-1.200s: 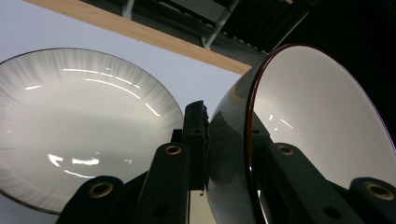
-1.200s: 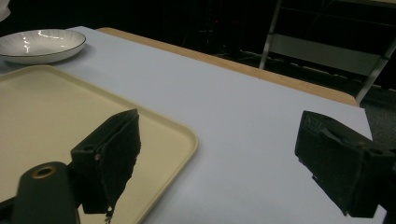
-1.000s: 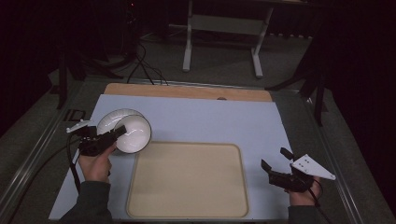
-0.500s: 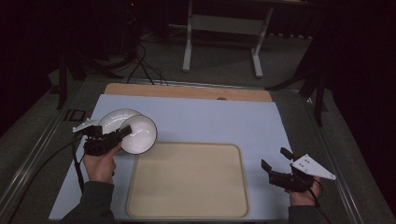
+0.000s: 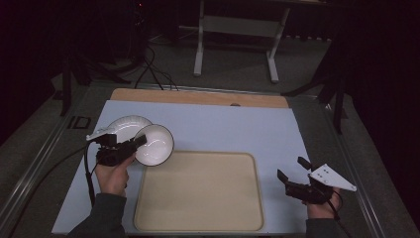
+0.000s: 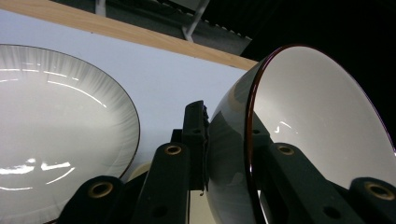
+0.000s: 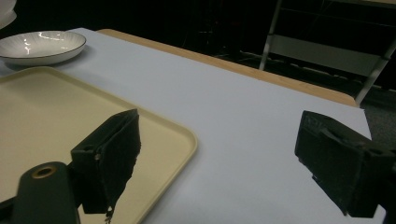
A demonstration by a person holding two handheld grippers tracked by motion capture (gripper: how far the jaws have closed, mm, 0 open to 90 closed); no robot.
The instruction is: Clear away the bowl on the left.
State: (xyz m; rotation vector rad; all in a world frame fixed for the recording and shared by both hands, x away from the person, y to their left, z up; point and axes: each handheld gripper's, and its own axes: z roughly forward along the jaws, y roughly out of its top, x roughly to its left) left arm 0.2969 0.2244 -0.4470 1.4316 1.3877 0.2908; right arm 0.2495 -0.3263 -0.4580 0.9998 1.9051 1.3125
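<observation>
Bowl [image 5: 154, 144], white with a dark rim, sits left of centre in the high view, lifted and tipped on its side above the upper left corner of the beige tray [image 5: 198, 218]. The left gripper [image 5: 132, 145] has its jaws clamped on the bowl's wall, one jaw inside and one outside, as the left gripper view shows at its rim [image 6: 299, 140]. Just behind it, a ribbed white plate [image 5: 124, 125] rests on the pale blue mat [image 5: 237, 129]. At lower right, the right gripper [image 5: 291, 174] hovers with jaws wide apart and empty. The step in hand looks like carrying the bowl to the tray; next it needs levelling, lowering onto the tray and release.
</observation>
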